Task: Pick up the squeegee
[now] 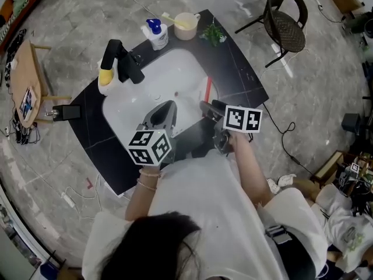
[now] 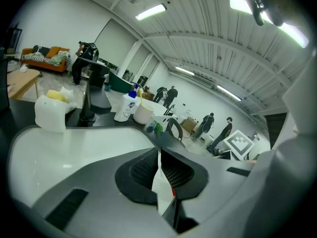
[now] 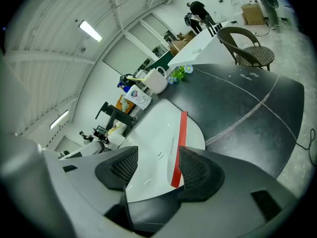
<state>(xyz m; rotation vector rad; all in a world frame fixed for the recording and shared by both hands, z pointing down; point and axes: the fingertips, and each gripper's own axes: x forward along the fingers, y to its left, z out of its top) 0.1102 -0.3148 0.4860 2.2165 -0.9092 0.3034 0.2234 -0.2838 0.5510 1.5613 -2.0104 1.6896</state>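
The squeegee (image 1: 207,90) is a thin red bar lying along the right rim of the white sink (image 1: 145,98). In the right gripper view the squeegee (image 3: 179,145) runs up from just before the right-hand pad. My right gripper (image 1: 205,106) hovers at the squeegee's near end; its jaws (image 3: 157,166) stand wide open, with only the sink basin and the bar's near end between the pads. My left gripper (image 1: 168,106) hangs over the sink's front part. Its pads (image 2: 159,171) are closed to a thin slit, with nothing held.
The sink sits in a black counter (image 1: 239,69). At the back stand a black faucet (image 1: 125,60), a white holder with a yellow sponge (image 1: 106,77), a soap bottle (image 1: 156,34), a cream cup (image 1: 186,25) and a small plant (image 1: 213,34). A chair (image 1: 285,19) stands beyond.
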